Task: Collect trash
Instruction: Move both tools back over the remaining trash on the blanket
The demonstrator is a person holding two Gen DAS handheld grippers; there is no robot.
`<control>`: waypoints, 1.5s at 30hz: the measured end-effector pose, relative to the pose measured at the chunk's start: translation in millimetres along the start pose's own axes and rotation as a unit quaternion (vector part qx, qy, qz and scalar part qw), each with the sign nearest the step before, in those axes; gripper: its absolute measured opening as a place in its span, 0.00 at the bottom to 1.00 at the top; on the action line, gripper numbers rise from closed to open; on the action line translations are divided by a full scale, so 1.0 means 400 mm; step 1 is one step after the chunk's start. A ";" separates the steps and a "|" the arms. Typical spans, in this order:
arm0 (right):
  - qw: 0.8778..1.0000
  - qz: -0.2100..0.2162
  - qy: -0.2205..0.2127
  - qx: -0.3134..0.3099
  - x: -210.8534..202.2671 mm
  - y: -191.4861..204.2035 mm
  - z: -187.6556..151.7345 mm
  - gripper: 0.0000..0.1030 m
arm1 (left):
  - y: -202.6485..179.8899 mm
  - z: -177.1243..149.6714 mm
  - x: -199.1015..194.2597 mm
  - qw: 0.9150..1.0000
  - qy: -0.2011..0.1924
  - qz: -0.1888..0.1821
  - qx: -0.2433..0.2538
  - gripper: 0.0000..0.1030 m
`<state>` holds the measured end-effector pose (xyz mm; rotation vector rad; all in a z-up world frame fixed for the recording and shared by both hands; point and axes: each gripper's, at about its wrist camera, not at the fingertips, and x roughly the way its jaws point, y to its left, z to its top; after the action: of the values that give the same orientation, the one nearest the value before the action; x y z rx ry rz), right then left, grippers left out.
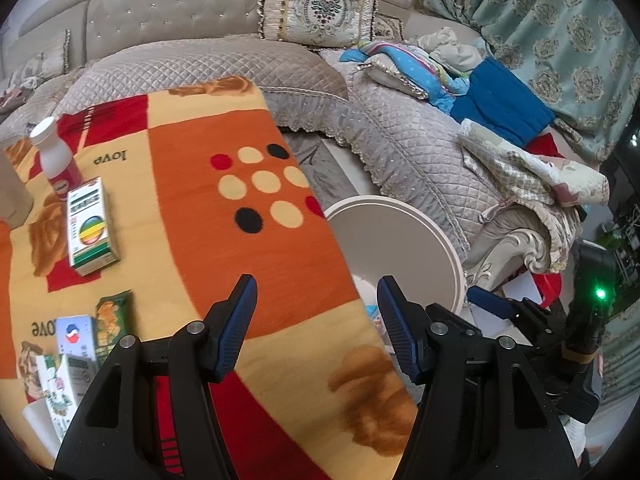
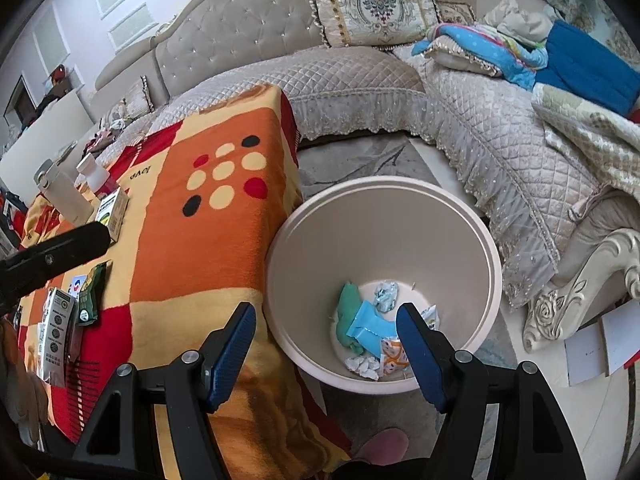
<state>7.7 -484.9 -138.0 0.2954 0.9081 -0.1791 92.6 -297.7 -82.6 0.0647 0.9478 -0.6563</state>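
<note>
The left claw (image 1: 316, 296) hung with its blue pads (image 1: 236, 328) apart and nothing between them, above the right edge of the table cloth (image 1: 224, 128), an orange, yellow and red blanket with dots and the word "love". The right claw (image 2: 326, 324) was likewise spread and empty, poised over the near rim of the bin (image 2: 400, 224), which stood on the floor just beside the table's corner. Trash (image 2: 368, 324) lay in the bottom of the bin: a light blue packet, a green scrap and several crumpled white wrappers. More items remained on the cloth, well to the left of the claws: a white bottle (image 1: 54, 156) with a red label stood upright, a green and white box (image 1: 90, 226) lay flat just in front of it, and nearer the camera sat a green packet (image 1: 112, 320), a blue and white pack (image 1: 76, 338) and a carton (image 1: 60, 392) close together. A pale cup (image 2: 66, 196) stood at the far left. Behind the table ran a quilted beige sofa (image 2: 340, 76) with an embroidered cushion (image 2: 372, 4) and bright clothes (image 2: 504, 52) heaped on it
</note>
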 end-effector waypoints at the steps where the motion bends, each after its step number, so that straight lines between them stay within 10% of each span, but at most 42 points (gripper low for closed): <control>1: 1.000 0.000 -0.003 -0.001 -0.004 0.004 0.000 0.68 | 0.004 -0.003 -0.007 1.000 -0.003 0.005 0.000 0.59; 24: 0.994 -0.022 -0.096 -0.045 -0.103 0.200 -0.028 0.72 | 0.207 -0.108 -0.231 0.995 -0.068 0.065 -0.033 0.59; 45: 0.988 0.067 -0.013 -0.141 -0.042 0.459 -0.084 0.78 | 0.526 -0.305 -0.317 0.984 -0.002 0.134 -0.121 0.59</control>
<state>22.9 -300.0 -111.9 0.0894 0.8726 0.0700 66.9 -25.7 -105.6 -0.0253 0.9886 -0.2898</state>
